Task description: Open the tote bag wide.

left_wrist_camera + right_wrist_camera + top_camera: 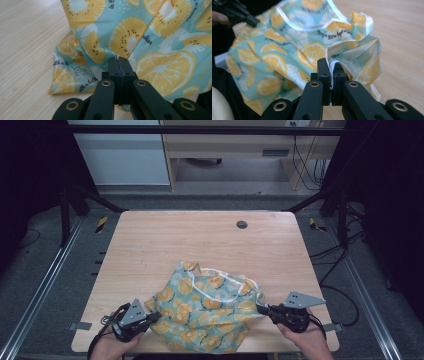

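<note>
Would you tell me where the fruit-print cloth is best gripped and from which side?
Grip the fruit-print cloth by its thin hemmed edges, coming in level from either side, as the left gripper and right gripper do: its middle lies crumpled and bulky.

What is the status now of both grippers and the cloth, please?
Left gripper shut on fruit-print cloth, near its left edge. Right gripper shut on its white-trimmed right edge. Cloth bunched on wooden table, near side. Nothing in the way.

High view above table (pixel 150 240) looking toward 12 o'clock, both gripper views close, sharing fruit-print cloth (pixel 207 307) at 6 o'clock
</note>
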Demonstrator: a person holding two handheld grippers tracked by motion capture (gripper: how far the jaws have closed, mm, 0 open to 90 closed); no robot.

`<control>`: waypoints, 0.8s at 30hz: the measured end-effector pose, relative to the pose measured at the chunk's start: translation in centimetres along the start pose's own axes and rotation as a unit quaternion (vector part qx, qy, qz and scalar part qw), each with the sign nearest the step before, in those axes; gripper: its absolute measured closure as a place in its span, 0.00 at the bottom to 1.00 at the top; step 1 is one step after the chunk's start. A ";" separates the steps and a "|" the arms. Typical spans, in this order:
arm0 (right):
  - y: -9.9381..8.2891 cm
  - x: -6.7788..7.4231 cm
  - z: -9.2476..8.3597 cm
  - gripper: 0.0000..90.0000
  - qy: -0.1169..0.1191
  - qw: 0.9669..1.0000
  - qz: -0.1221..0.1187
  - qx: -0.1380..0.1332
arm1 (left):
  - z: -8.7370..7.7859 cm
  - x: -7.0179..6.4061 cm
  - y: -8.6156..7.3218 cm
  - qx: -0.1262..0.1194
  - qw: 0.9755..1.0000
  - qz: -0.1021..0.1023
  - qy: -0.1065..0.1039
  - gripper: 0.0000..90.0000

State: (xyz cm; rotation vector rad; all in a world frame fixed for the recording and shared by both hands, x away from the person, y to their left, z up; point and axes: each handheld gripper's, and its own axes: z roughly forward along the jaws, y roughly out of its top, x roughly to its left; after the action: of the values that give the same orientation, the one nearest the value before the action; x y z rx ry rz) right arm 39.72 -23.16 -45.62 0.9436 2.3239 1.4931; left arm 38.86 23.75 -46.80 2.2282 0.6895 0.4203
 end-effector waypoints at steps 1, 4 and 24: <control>0.0 0.0 0.0 0.99 0.000 1.000 0.000 0.000 | 0.4 0.1 0.1 0.007 1.000 0.004 0.007 1.00; 0.0 -0.5 0.9 0.99 -0.005 1.000 0.007 0.018 | 1.3 0.5 0.4 0.022 1.000 0.004 0.015 1.00; 0.4 -2.3 4.1 0.98 -0.041 0.996 0.017 0.071 | 4.5 2.8 1.9 0.020 0.999 -0.011 0.050 1.00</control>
State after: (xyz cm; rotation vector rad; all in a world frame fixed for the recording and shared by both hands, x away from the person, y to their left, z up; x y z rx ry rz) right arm 43.75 -21.43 -47.48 1.0639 2.3918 1.2884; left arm 43.99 21.72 -48.14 2.2463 0.7800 0.5141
